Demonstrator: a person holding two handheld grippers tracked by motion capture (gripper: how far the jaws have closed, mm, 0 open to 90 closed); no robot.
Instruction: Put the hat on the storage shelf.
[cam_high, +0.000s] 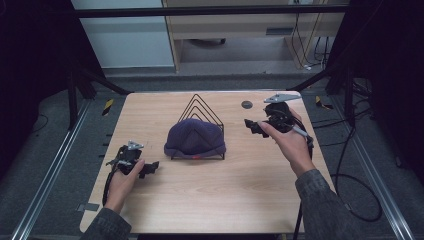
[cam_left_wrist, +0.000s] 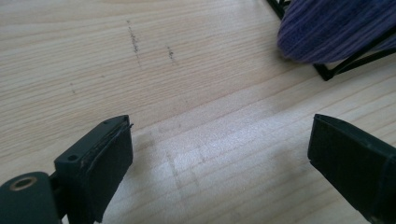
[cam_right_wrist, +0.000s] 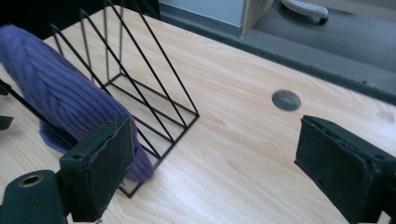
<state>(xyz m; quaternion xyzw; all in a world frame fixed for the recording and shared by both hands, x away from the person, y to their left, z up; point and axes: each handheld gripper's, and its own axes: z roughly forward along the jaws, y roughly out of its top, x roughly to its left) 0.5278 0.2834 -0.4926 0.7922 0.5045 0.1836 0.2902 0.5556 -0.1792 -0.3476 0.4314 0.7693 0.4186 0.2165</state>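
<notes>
High view, read from left to right: the left gripper (cam_high: 150, 169) sits low at the lower left of the frame, close over the wooden table (cam_high: 215, 200), with its jaws spread wide and nothing between them; the left gripper view shows bare wood between its pads and the purple beanie (cam_left_wrist: 336, 28) at the upper right. At centre frame the beanie (cam_high: 195, 140) is draped over the front of a black wire rack (cam_high: 202, 107), whose triangular dividers hold it propped up rather than flat, apparently so that both grippers can come at it from either side. Its crown points upward, its rim lies along the rack's base, and its long axis runs left to right across the frame. At the upper right the right gripper (cam_high: 252, 126) points leftward toward the beanie, jaws also wide and empty; the right gripper view shows the beanie (cam_right_wrist: 60, 98) and rack (cam_right_wrist: 154, 93) at the left, apart from the pads. A round grey grommet (cam_high: 247, 104) lies beyond.
</notes>
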